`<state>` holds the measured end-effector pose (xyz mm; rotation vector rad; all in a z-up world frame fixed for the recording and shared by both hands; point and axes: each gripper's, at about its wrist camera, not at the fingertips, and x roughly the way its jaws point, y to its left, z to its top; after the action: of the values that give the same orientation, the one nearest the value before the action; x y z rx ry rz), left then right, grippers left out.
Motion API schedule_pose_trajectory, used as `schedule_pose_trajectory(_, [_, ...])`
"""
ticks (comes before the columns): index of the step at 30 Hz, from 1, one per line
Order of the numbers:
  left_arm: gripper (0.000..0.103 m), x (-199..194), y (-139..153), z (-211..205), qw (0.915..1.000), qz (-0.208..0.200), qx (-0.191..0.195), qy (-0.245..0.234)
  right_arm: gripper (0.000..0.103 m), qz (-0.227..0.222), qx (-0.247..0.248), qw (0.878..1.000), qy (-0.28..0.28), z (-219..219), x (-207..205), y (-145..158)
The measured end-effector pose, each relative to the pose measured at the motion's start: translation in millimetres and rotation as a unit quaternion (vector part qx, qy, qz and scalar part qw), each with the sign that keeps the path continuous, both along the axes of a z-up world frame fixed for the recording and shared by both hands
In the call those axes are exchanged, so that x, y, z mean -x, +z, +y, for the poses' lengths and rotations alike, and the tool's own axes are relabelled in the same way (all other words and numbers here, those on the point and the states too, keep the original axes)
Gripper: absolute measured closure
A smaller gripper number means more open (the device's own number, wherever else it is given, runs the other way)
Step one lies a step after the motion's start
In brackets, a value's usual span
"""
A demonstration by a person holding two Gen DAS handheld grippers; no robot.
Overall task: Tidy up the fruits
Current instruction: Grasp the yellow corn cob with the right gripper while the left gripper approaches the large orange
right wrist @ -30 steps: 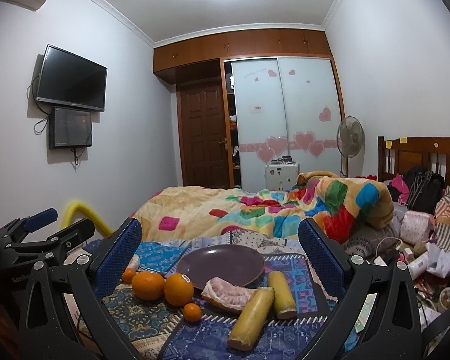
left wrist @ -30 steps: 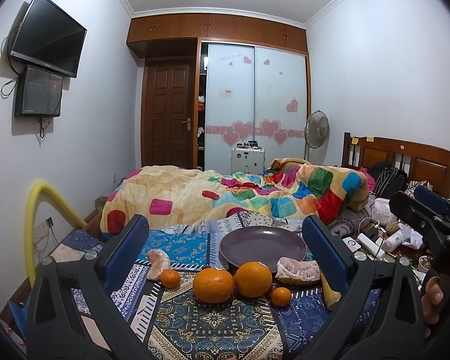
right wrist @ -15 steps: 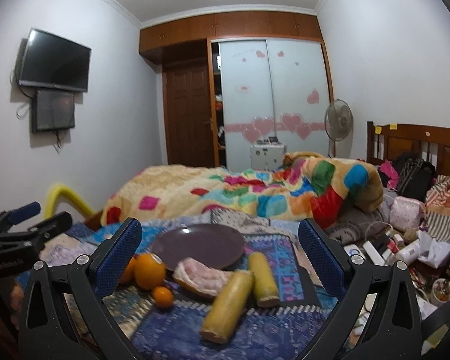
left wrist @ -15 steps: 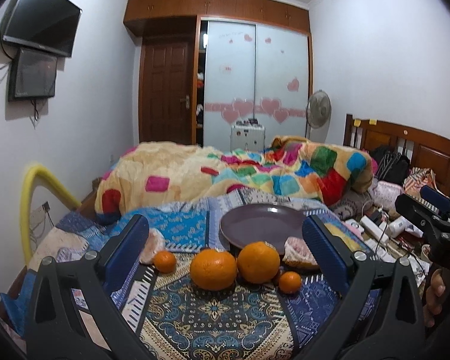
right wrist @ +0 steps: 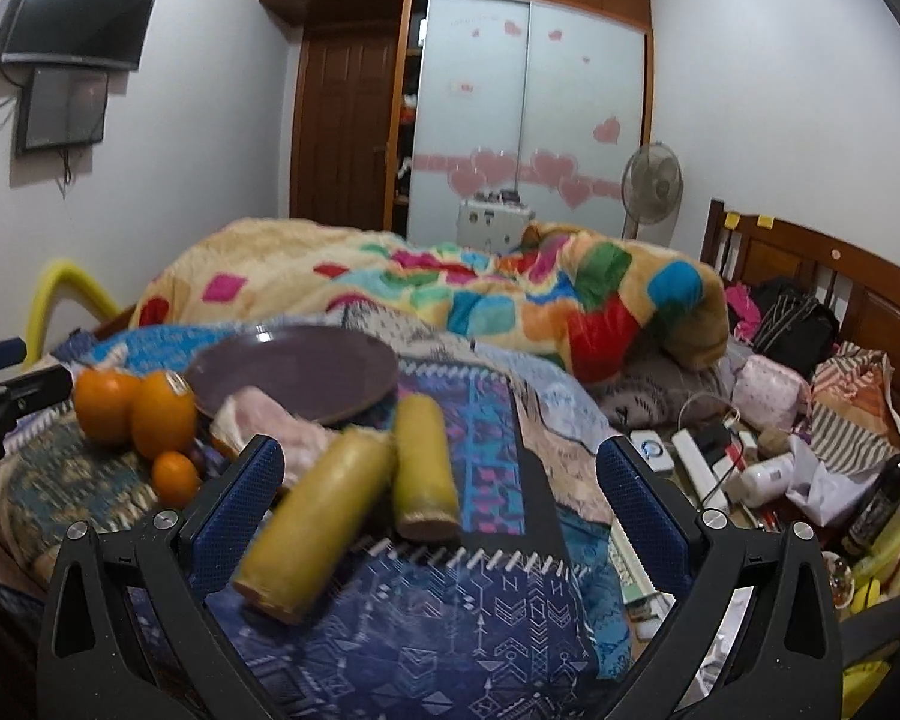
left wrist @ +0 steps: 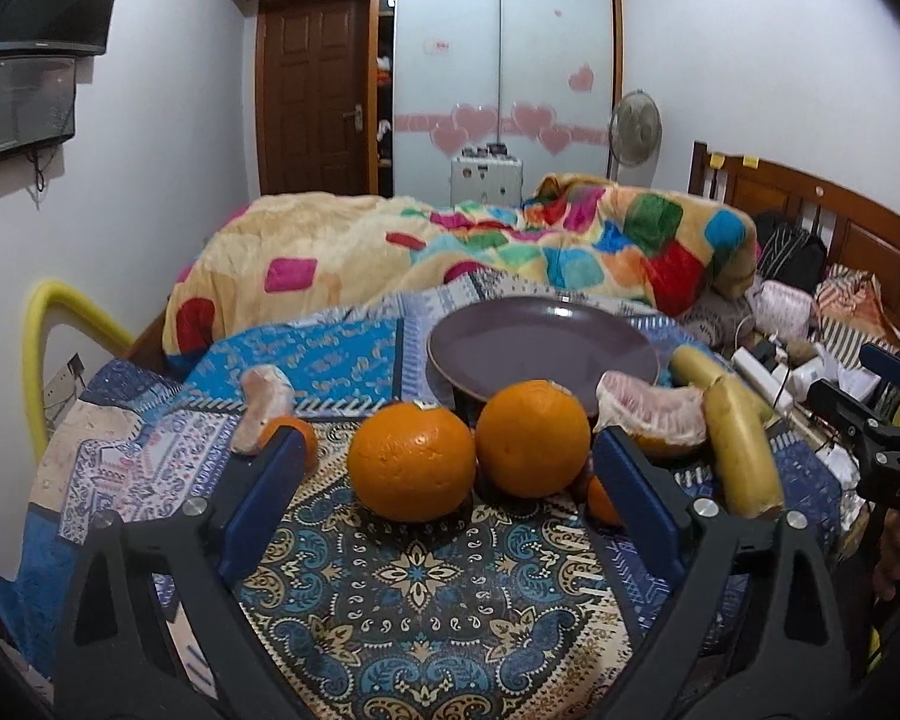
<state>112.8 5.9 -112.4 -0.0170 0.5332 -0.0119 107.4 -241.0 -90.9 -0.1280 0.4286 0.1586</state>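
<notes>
Between left tool [left wrist: 447, 489] jaws: two oranges [left wrist: 413, 461] (untouched), wide open | right tool [right wrist: 438, 495]: wide open, empty, beside cylinders [right wrist: 312, 525]

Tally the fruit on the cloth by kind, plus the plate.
Large oranges: 2
Small oranges: 2
Peeled pomelo pieces: 2
Yellow-green cane pieces: 2
Purple plate: 1, nothing on it
Total: 8 fruit pieces, 1 plate
</notes>
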Motion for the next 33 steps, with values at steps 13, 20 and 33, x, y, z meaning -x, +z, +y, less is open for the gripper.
schedule_pose_trajectory(13, [0.023,-28,-26,20,0.9976,0.068,-0.006,0.01,0.03,0.104,-0.024,0.994,0.033,-14,-44,-25])
schedule_pose_trajectory(20, [0.023,-40,-34,17,0.9968,0.079,-0.011,0.007,0.036,0.142,-0.028,0.989,0.041,-14,-59,-40])
schedule_pose_trajectory(33, [0.036,-52,-42,13,0.9941,0.107,-0.013,-0.014,0.069,0.168,-0.045,0.982,0.075,-14,-69,-46])
